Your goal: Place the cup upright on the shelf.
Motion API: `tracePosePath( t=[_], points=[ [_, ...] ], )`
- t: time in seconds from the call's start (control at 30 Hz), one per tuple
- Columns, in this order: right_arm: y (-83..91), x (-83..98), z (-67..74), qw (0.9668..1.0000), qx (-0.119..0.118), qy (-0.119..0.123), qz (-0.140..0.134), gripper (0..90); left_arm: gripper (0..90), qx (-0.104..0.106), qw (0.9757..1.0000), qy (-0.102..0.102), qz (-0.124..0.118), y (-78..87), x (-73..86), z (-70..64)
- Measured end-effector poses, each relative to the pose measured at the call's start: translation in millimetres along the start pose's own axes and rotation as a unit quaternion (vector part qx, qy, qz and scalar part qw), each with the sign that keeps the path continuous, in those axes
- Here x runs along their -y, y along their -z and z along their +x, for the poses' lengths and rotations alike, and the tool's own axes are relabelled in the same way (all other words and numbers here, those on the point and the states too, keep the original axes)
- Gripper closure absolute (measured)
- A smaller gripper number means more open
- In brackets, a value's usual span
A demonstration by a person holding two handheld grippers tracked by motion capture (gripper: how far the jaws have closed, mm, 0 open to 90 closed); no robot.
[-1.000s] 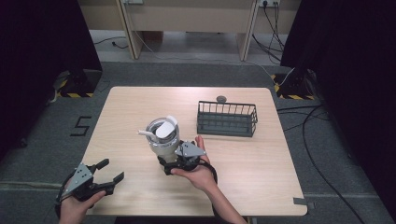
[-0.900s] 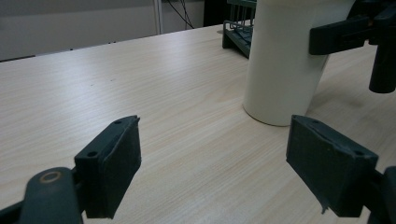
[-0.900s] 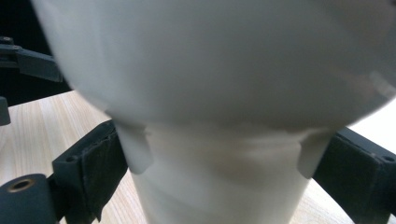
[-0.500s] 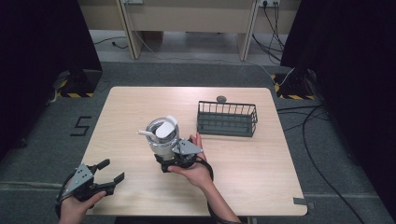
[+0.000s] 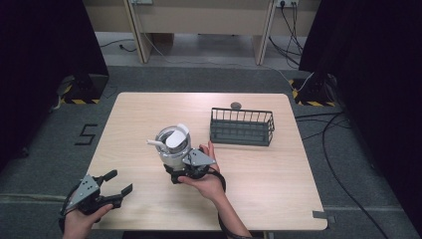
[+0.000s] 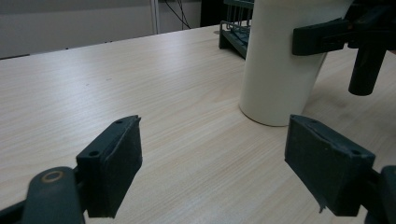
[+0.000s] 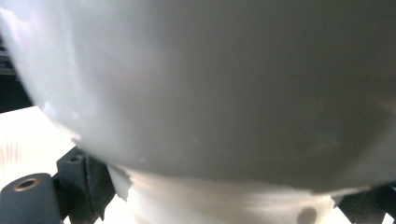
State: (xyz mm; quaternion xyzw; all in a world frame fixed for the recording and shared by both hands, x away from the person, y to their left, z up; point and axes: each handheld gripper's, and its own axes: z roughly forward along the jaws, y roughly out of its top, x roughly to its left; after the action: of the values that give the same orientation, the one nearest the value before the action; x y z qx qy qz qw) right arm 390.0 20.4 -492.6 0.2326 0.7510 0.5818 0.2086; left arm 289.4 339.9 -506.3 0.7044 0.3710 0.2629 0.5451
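Note:
A white cup [image 5: 173, 152] stands upright on the wooden table [image 5: 278, 169], with a white spoon-like utensil [image 5: 177, 137] and a thin white handle sticking out of it. My right gripper [image 5: 172, 169] reaches in from the near side, and its jaws sit against both sides of the cup's base. Up close the cup [image 7: 210, 93] bulks between the right gripper [image 7: 224, 200] jaws. My left gripper [image 5: 119, 181] hovers open at the table's near left corner. In its own view the left gripper [image 6: 212, 158] holds nothing, and the cup [image 6: 280, 70] stands ahead to the right.
A dark wire basket [image 5: 242, 127] stands behind and to the right of the cup, also seen as the basket [image 6: 233, 28] beyond it. A small dark round object [image 5: 235, 105] lies at the table's far edge. Bare wood spreads across the right half.
My right gripper has slid a little left and closer around the cup's base. The cup and my left gripper have stayed put.

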Motion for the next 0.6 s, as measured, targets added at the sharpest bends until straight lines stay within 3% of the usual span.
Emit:
tracePosePath(
  t=[0.13,0.23,0.6],
  points=[
    [0.3,-0.1,2.0,1.0000,-0.001,0.008,-0.003,10.9,18.3,0.001,1.0000,0.005,0.000,-0.1,0.6,0.7],
    [-1.0,1.8,3.1,0.9998,-0.005,-0.011,-0.012,10.9,18.3,0.001,1.0000,0.006,0.000,0.1,0.7,0.6],
    [6.6,-12.9,-2.3,0.9995,0.013,-0.019,-0.023,10.9,18.4,0.000,1.0000,0.006,0.000,0.4,0.3,0.6]
  ],
)
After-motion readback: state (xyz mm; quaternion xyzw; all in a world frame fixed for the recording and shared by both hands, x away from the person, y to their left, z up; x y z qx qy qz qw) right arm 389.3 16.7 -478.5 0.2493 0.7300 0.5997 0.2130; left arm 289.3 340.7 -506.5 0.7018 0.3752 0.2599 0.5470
